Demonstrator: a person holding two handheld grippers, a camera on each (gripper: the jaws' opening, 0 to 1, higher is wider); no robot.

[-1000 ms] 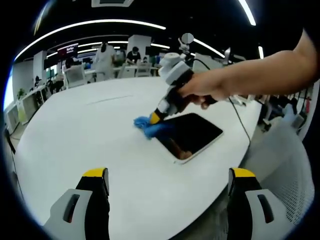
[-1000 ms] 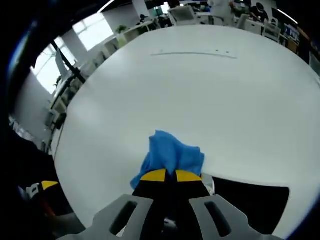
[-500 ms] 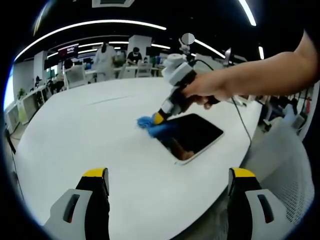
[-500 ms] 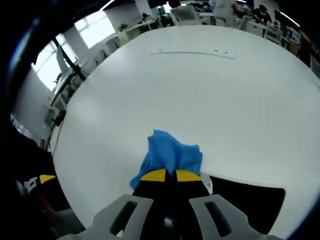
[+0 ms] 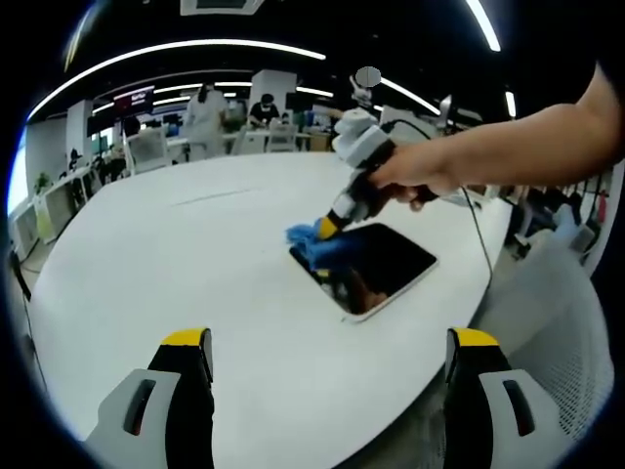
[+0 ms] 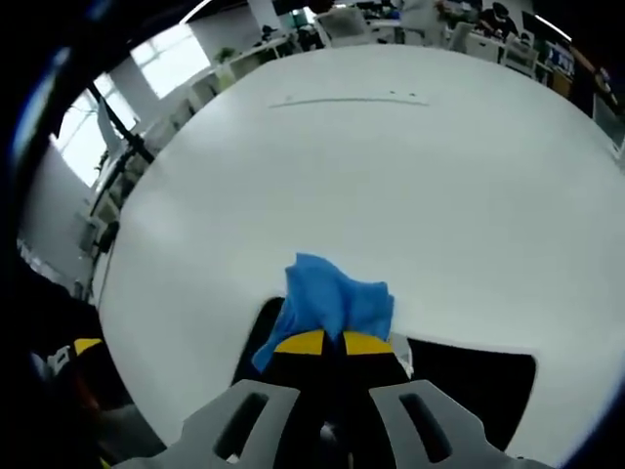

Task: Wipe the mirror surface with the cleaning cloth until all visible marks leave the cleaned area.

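Observation:
A dark rectangular mirror (image 5: 376, 264) with a white rim lies flat on the round white table (image 5: 176, 264). My right gripper (image 5: 325, 229), held by a person's hand, is shut on a blue cleaning cloth (image 5: 314, 244) and presses it onto the mirror's far left corner. In the right gripper view the blue cloth (image 6: 335, 303) bunches ahead of my right gripper (image 6: 333, 342), with the mirror (image 6: 469, 386) dark on both sides below it. My left gripper (image 5: 330, 344) hangs open well short of the mirror, nothing between its yellow-tipped fingers (image 5: 186, 342).
The table's right edge (image 5: 469, 303) runs close to the mirror, with a mesh chair (image 5: 557, 313) beyond it. Office desks, chairs and people stand far behind (image 5: 225, 122). A thin seam (image 6: 347, 99) crosses the table's far side.
My right gripper has slid the cloth from the tabletop beside the mirror onto the mirror's corner, moving right in the left gripper view. My left gripper has stayed still.

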